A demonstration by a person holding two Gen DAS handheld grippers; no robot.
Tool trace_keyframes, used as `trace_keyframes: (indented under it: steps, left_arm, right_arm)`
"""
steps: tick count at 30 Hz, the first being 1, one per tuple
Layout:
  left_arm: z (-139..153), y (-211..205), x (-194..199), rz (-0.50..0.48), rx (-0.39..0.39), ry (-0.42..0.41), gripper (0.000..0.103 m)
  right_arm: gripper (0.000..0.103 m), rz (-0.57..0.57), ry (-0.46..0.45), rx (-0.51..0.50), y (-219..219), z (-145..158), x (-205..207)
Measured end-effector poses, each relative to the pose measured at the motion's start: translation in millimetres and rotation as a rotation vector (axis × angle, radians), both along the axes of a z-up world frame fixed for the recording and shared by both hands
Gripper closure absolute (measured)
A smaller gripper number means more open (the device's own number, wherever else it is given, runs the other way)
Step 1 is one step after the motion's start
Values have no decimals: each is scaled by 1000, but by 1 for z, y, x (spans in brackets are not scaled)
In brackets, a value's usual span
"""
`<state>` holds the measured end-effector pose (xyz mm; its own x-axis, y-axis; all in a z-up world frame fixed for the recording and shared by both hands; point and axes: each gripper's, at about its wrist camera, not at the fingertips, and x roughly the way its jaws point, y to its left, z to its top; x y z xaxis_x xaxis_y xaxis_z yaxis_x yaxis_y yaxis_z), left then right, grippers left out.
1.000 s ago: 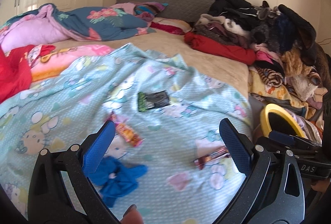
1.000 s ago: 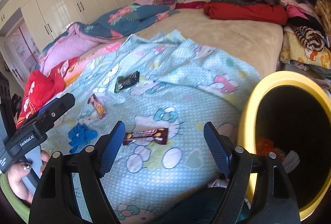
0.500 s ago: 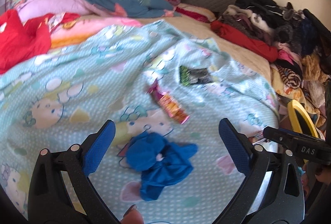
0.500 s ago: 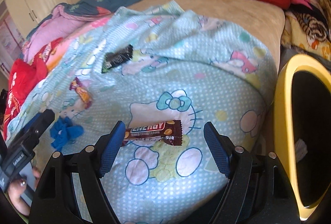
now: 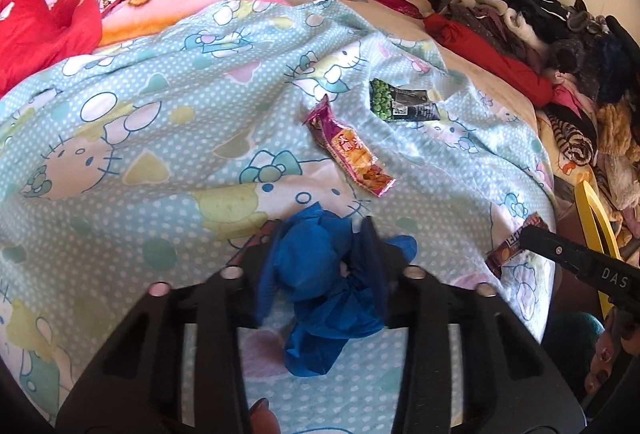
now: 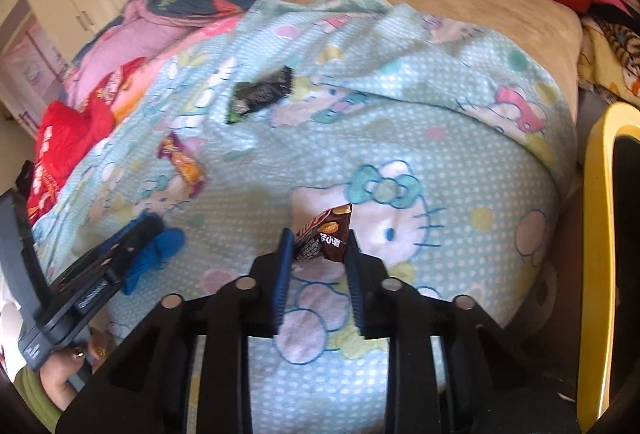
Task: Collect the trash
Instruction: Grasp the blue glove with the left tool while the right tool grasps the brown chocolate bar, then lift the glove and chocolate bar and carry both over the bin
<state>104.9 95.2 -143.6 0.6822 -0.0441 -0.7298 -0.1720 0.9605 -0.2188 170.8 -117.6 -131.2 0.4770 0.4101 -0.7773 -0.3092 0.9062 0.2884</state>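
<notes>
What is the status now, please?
Left tool just closed on blue crumpled wad. Right tool just closed on brown bar wrapper. Two wrappers left on blanket. Nothing blocking.

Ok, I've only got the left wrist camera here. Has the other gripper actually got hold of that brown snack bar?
Observer: Yes. The right gripper has just been closing its jaws, and they now pinch the snack bar, which is crumpled with one end sticking up.
Operator: And where's the bin from there?
Observer: The yellow-rimmed bin stands just off the edge of the bed, to the right of that gripper.
</notes>
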Motion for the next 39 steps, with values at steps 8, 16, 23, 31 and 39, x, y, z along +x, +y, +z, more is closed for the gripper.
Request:
trace_keyframes:
  steps: [8, 16, 23, 31, 39]
  left_arm:
    - [18, -18, -1, -88, -20, -42, 93]
    - [44, -47, -1, -161, -31, -99, 94]
    - [62, -71, 2, -212, -28, -132, 94]
    - [78, -97, 3, -268, -16, -164, 94]
    - [92, -124, 2, -317, -14, -191, 94]
  right_arm:
    - [91, 55, -87, 56, 0, 18, -12]
    - [91, 34, -142, 89, -20, 33, -20]
    - [91, -20, -195, 87, -52, 49, -24]
    - [91, -100, -227, 113, -91, 62, -25]
    - [91, -171, -247, 140, -128, 71, -28]
